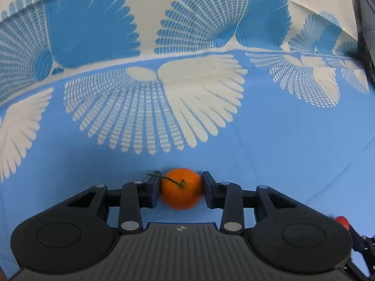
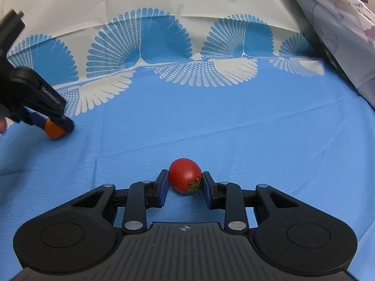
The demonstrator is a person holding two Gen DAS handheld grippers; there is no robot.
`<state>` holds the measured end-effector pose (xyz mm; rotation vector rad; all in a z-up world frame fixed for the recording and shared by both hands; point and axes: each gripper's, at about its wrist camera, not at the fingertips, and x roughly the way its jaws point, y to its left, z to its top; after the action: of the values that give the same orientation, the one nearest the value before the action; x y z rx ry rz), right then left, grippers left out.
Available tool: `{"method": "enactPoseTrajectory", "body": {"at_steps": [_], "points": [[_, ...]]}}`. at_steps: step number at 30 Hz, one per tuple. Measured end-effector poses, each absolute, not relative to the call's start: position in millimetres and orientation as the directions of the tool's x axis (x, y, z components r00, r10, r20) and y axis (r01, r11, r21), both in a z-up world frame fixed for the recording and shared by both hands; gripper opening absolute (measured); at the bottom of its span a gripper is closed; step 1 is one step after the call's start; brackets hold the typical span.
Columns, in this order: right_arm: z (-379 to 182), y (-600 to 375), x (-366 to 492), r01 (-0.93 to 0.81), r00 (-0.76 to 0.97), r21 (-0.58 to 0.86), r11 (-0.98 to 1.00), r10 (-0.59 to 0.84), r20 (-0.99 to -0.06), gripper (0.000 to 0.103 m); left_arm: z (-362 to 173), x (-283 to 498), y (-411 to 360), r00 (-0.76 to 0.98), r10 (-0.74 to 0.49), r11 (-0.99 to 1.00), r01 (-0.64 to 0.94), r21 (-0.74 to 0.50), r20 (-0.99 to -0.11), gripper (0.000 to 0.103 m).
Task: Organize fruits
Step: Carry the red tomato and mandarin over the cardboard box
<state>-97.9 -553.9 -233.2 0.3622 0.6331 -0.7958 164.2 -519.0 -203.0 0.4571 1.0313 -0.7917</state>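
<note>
My left gripper (image 1: 181, 182) is shut on a small orange mandarin (image 1: 181, 190) with a thin stem, held low over the blue tablecloth (image 1: 281, 145). In the right wrist view the left gripper (image 2: 57, 126) shows at the far left with the mandarin (image 2: 54, 131) between its fingers. My right gripper (image 2: 185, 180) is shut on a red cherry tomato (image 2: 184, 174) with a green calyx, right at the cloth (image 2: 234, 128). A bit of the tomato (image 1: 342, 221) shows at the right edge of the left wrist view.
The blue cloth has white and blue fan patterns (image 2: 140, 44) toward the back. A grey floral fabric (image 2: 339, 23) hangs at the right edge. A dark object (image 1: 365, 23) stands at the far right of the left wrist view.
</note>
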Motion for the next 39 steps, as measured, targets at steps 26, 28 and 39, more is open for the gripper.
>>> {"method": "enactPoseTrajectory", "body": {"at_steps": [26, 28, 39], "points": [[-57, -303, -169, 0.511, 0.77, 0.186, 0.839, -0.351, -0.532, 0.032, -14, 22, -178, 0.371, -0.315, 0.773, 0.634, -0.01, -0.873, 0.041], [-47, -271, -179, 0.469, 0.785, 0.191, 0.862, -0.308, -0.538, 0.032, -4, 11, -137, 0.398, -0.301, 0.789, 0.614, 0.008, -0.867, 0.041], [-22, -131, -216, 0.262, 0.818, 0.193, 0.946, -0.111, -0.565, 0.032, 21, -38, 46, 0.479, -0.234, 0.875, 0.483, 0.031, -0.846, 0.041]]}}
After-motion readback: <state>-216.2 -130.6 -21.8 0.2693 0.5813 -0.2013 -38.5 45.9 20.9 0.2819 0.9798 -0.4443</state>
